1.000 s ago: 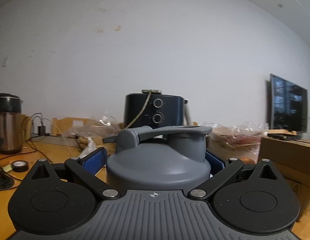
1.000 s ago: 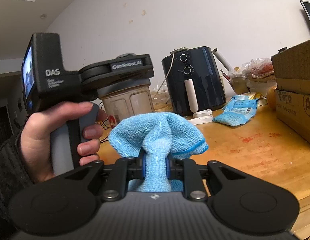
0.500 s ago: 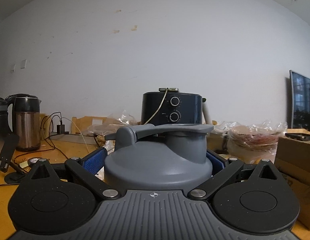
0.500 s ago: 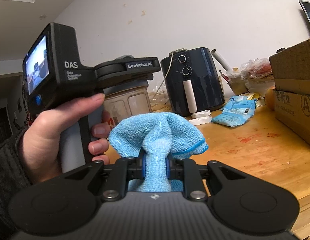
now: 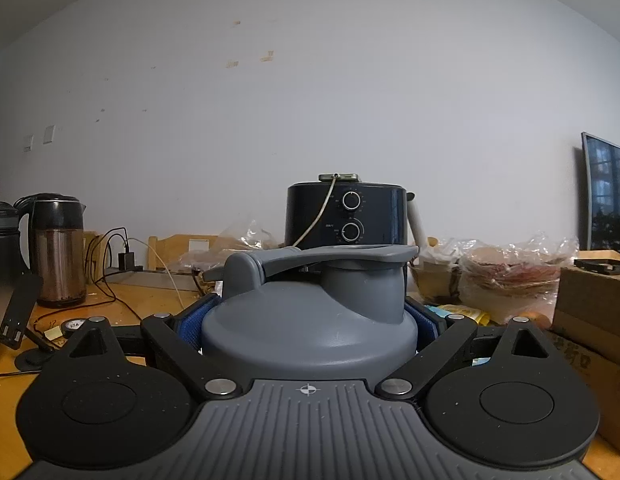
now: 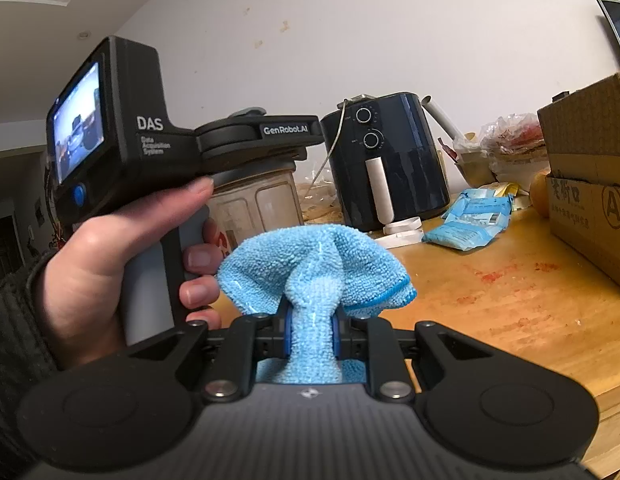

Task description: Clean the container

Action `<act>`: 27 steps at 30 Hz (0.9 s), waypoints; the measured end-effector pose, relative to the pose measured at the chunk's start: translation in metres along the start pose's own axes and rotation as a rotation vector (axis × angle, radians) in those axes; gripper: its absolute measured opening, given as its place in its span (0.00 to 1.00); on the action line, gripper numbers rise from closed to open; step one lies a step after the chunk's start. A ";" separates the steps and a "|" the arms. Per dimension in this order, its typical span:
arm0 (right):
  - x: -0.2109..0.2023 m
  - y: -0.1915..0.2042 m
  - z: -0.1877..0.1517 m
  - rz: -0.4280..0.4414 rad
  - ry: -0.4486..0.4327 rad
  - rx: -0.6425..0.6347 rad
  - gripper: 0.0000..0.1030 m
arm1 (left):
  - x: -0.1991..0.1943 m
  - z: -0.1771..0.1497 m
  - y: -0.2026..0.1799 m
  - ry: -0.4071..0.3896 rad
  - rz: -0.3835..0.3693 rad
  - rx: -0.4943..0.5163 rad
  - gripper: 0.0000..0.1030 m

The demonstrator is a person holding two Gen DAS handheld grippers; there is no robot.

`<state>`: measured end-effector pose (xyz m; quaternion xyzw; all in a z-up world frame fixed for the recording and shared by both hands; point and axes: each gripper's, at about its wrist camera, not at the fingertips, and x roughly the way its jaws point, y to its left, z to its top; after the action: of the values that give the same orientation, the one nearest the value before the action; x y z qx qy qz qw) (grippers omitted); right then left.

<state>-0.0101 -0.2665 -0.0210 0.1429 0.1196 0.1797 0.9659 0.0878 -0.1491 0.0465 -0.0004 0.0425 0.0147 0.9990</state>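
Pinching a blue cloth, right jaws face the left jaws clamping the container.

Air fryer, kettle, cardboard box

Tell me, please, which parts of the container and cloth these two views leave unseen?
- Container bottom: right wrist view, behind the hand and blue cloth.
- Container body: left wrist view shows only the grey lid.
- Cloth's tail: hidden under the right hand-held gripper.
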 end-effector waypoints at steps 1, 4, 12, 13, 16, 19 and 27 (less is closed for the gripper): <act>0.000 0.000 0.000 0.000 0.001 0.000 0.15 | 0.000 0.000 0.000 0.000 0.000 0.001 0.92; 0.000 0.000 0.000 0.000 0.002 0.001 0.15 | 0.000 0.001 0.001 -0.001 -0.005 0.004 0.92; 0.000 0.000 0.000 0.002 0.002 0.003 0.15 | 0.002 0.002 0.011 0.014 -0.070 0.016 0.92; -0.001 0.001 0.000 0.002 0.002 0.003 0.15 | 0.002 0.002 0.012 0.017 -0.084 0.017 0.92; 0.000 0.000 0.000 0.003 0.003 0.004 0.15 | 0.004 0.001 0.018 0.014 -0.129 0.024 0.92; 0.001 0.000 0.000 0.004 0.004 0.004 0.15 | 0.004 0.000 0.023 0.011 -0.176 0.027 0.92; 0.002 0.002 -0.001 0.008 0.008 0.000 0.15 | 0.007 -0.001 0.035 0.011 -0.284 0.030 0.92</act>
<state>-0.0089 -0.2639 -0.0213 0.1428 0.1231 0.1839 0.9647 0.0940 -0.1143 0.0448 0.0087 0.0476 -0.1276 0.9907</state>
